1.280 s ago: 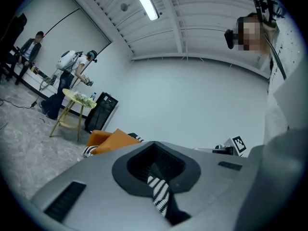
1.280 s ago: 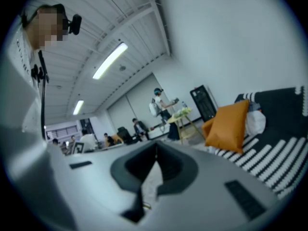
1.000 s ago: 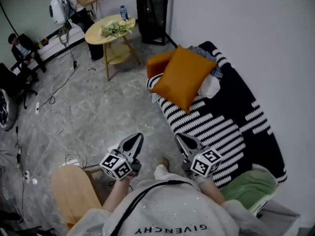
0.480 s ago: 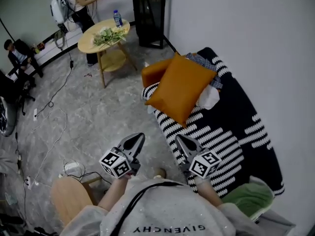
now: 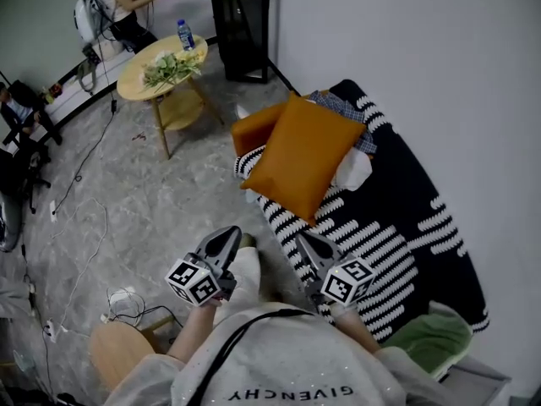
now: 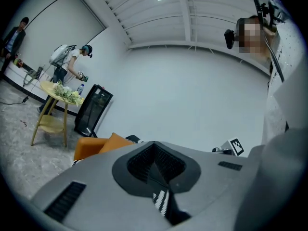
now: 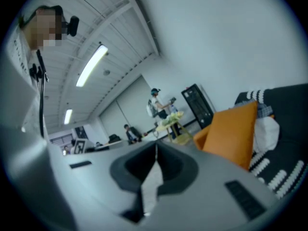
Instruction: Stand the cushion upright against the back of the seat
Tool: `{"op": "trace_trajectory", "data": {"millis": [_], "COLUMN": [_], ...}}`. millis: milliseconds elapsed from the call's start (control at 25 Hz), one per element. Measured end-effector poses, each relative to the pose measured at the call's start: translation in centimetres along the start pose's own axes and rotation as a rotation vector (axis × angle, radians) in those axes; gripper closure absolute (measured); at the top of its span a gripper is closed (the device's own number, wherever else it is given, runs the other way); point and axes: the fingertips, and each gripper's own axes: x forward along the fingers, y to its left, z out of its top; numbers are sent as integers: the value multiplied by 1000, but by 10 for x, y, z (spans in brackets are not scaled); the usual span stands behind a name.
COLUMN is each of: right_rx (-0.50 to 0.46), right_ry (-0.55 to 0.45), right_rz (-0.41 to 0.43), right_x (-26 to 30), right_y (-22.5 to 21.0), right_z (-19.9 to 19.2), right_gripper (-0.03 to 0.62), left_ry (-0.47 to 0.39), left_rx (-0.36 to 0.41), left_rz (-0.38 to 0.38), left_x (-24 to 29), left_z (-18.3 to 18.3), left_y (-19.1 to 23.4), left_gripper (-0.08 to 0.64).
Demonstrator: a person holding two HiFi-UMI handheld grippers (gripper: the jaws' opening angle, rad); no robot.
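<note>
1. Change over the last second: left claw and right claw have travelled toward the sofa. In the head view the cushion now sits nearer them.
2. Judgement: approach only. The cushion is still well apart from both claws, so the task proper has not begun.
3. Claw state: the 2 jaws of each claw are pressed together, nothing between them. They must open before any grasp.
4. Cushion: orange, lying slanted at the far end of the striped seat, corner toward the floor. It overlaps a second orange cushion and a white bundle. It is not upright against the back.
5. Containers: none near the cushion. The round table carries a bottle and greenery. The contents of the dark cabinet are unreadable.
</note>
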Motion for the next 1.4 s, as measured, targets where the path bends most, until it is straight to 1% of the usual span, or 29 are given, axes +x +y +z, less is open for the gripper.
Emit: {"op": "trace_trajectory", "data": {"millis": [80, 200, 360, 680, 1000, 1120, 1240, 1320, 1400], "right_rx": [-1, 12, 25, 51, 82, 91, 95, 91, 83], "right_ry": [1, -1, -1, -33, -41, -48, -50, -32, -2], "right_rz": [-17, -55, -105, -202, -292, -333, -371, -383, -385], "right_x": [10, 26, 55, 126, 177, 189, 197, 203, 210], "right_y": [-9, -27, -49, -95, -133, -145, -155, -161, -169], "right_z": [4, 15, 34, 77, 94, 97, 101, 101, 100], "right_gripper": [574, 574, 574, 574, 574, 574, 574, 572, 572], "left_ry": [-1, 22, 44, 125, 187, 204, 203, 186, 163], "left_rx": [-10, -12, -15, -6, -1, 7, 18, 12, -12], "left_rz": [-16, -53, -108, -206, -272, -318, -368, -372, -339], "left_x": [14, 40, 79, 148, 202, 214, 223, 230, 236], "left_z": [3, 9, 27, 57, 72, 72, 73, 75, 75], "left_y": [12, 27, 53, 114, 167, 177, 179, 185, 196], "left_gripper": [537, 537, 537, 537, 537, 537, 537, 537, 537]}}
